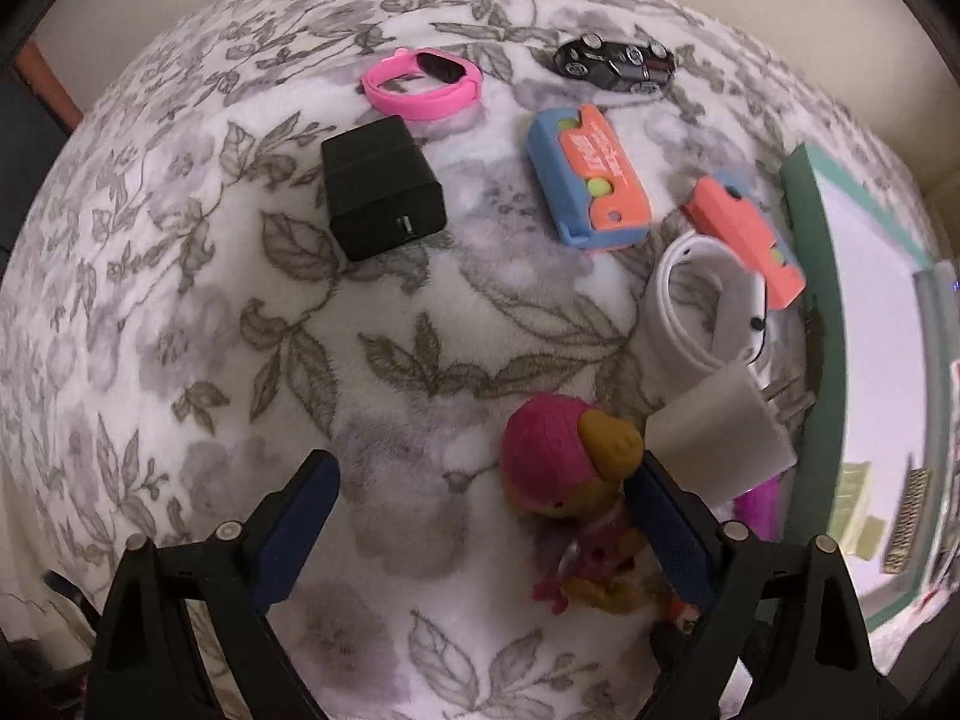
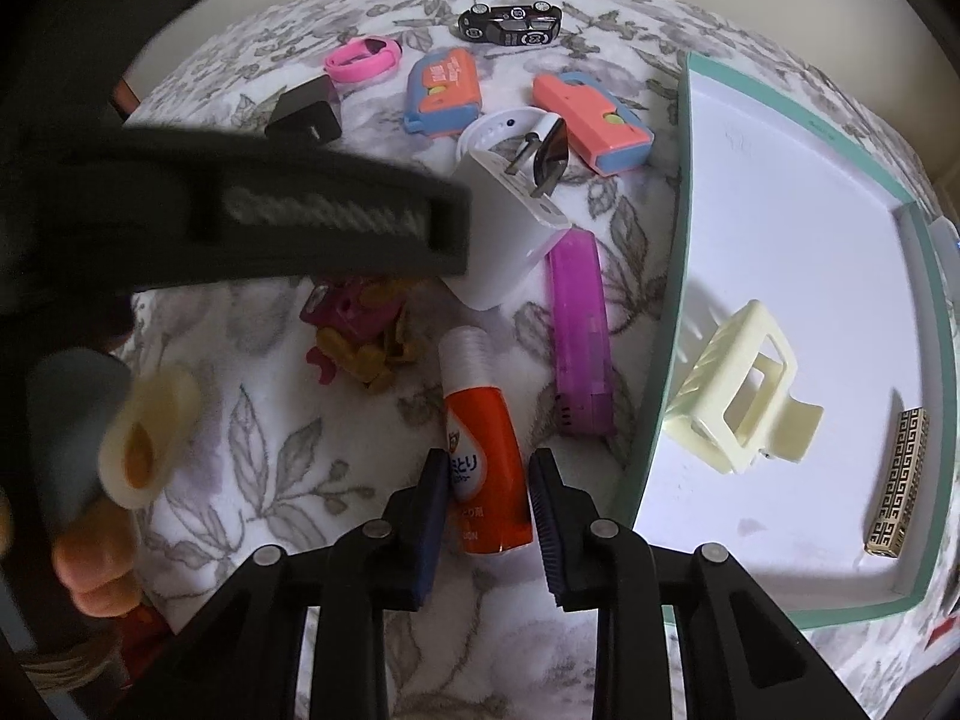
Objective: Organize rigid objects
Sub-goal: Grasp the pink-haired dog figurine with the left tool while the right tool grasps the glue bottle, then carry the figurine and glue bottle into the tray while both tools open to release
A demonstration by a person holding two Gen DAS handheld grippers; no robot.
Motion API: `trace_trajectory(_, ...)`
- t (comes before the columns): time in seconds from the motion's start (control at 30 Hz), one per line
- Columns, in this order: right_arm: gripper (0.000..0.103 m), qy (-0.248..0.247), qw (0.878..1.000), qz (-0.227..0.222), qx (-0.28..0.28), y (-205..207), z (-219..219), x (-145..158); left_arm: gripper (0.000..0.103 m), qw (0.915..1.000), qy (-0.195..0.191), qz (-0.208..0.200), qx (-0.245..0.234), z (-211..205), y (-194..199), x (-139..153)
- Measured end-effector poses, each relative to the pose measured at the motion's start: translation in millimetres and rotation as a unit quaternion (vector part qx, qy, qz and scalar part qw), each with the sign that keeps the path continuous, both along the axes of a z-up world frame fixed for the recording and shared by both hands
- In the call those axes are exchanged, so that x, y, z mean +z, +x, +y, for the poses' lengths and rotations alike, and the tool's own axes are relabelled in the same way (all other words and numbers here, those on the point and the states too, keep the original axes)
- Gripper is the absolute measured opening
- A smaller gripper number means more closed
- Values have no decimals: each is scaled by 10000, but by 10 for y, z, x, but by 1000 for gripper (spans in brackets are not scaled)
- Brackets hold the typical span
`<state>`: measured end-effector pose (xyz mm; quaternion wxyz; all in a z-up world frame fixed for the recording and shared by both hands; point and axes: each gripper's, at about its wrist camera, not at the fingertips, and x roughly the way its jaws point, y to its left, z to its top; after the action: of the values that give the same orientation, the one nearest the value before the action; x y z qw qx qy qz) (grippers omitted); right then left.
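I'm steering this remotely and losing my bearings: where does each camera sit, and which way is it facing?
Left wrist: on the left gripper, facing steeply down at the floral blanket, over the pink doll; its two fingers show, spread wide.
Right wrist: on the right gripper, facing steeply down; its fingers flank the glue stick; a hand shows at left.
Shared: toy car, white charger, teal tray.

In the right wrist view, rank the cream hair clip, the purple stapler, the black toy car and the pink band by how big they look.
1. cream hair clip, largest, though closest to the camera
2. purple stapler, long but narrow
3. black toy car
4. pink band
The last two look nearly alike and lie farthest off, so their order is unsure.
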<state>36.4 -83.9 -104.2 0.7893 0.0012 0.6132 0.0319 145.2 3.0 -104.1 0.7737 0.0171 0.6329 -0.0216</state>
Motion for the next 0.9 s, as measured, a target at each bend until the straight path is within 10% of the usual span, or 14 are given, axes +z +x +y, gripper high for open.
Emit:
trace_trajectory(0.33,26,-22,10000,-5,7,57,79,-23,41,9996,-16,133,-249,-239,-11,-55)
trace_trajectory(0.9,25,659,9961,-380,-437,113,-274,371,41,9952,-590,-618,469,172,-99,565)
